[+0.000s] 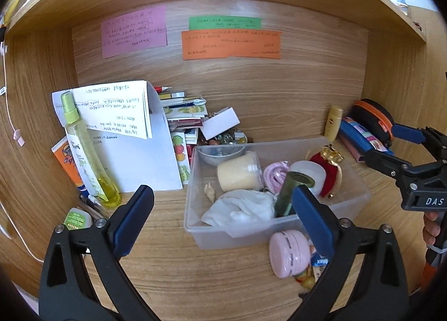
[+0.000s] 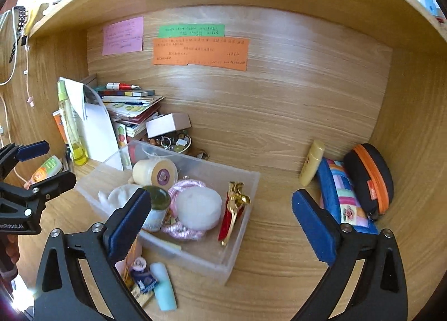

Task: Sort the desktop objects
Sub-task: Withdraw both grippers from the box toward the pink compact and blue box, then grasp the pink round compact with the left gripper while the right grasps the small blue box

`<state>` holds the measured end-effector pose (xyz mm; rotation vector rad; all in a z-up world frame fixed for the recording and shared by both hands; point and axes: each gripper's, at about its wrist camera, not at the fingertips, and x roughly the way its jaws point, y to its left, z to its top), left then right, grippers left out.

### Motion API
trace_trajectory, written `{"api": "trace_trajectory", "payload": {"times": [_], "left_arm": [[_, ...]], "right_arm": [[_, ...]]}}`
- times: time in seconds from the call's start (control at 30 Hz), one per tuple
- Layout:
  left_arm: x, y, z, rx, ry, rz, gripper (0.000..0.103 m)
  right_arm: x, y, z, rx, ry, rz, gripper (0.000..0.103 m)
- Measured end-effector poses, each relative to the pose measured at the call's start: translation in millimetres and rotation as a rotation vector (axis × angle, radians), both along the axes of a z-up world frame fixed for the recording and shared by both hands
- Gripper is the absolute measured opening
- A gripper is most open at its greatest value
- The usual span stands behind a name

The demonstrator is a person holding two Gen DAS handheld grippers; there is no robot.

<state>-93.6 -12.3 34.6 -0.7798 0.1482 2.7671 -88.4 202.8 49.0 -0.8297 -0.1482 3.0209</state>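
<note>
A clear plastic bin (image 1: 192, 226) (image 2: 245, 220) stands on the wooden desk in the alcove. It holds a cream jar (image 1: 239, 174), a white cloth (image 1: 240, 206), a pink cord (image 2: 184, 233), a white round lid (image 2: 198, 206), a green-lidded jar (image 2: 157, 203) and a red and gold pouch (image 2: 232, 214). A pink round case (image 1: 290, 254) lies just in front of the bin. My left gripper (image 1: 223, 217) hangs open near the bin's front, nothing between its pads. My right gripper (image 2: 223, 226) is open too, over the bin's right side, and holds nothing.
At the back left stand a yellow-green spray bottle (image 1: 83, 147), loose papers (image 1: 131, 136) and a stack of books (image 2: 131, 105). A small yellow bottle (image 2: 311, 167), a colourful pencil case (image 2: 343, 198) and a black case with an orange zip (image 2: 368, 178) sit at the right. Coloured notes hang on the back wall.
</note>
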Motion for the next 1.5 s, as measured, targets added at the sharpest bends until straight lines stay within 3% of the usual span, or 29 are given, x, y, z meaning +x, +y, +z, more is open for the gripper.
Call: {"api": "trace_trajectory", "payload": {"times": [0.3, 0.7, 0.97, 1.1, 1.33, 1.5], "left_arm": [[10.8, 5.6, -27.0, -0.004, -0.071, -0.025, 0.101], [9.5, 24.9, -78.4, -0.045, -0.228, -0.082, 0.101], [4.5, 32.8, -88.0, -0.014, -0.279, -0.128, 0.101], [-2.5, 41.4, -90.5, -0.036, -0.296, -0.131, 0.101], [-17.4, 46.4, -102.0, -0.049, -0.334, -0.127, 0.101], [-26.5, 48.0, -105.4, -0.070, -0.323, -0.129, 0.101]], "right_arm": [[25.4, -1.6, -19.4, 0.007, -0.043, -0.009, 0.101], [37.6, -5.2, -65.2, 0.016, -0.155, 0.027, 0.101], [36.8, -0.1, -85.4, -0.053, -0.200, 0.075, 0.099], [30.6, 1.0, -96.3, -0.069, -0.237, 0.087, 0.098], [32.4, -4.8, -101.5, -0.044, -0.250, 0.142, 0.097], [28.4, -10.4, -103.6, -0.029, -0.272, 0.195, 0.076]]}}
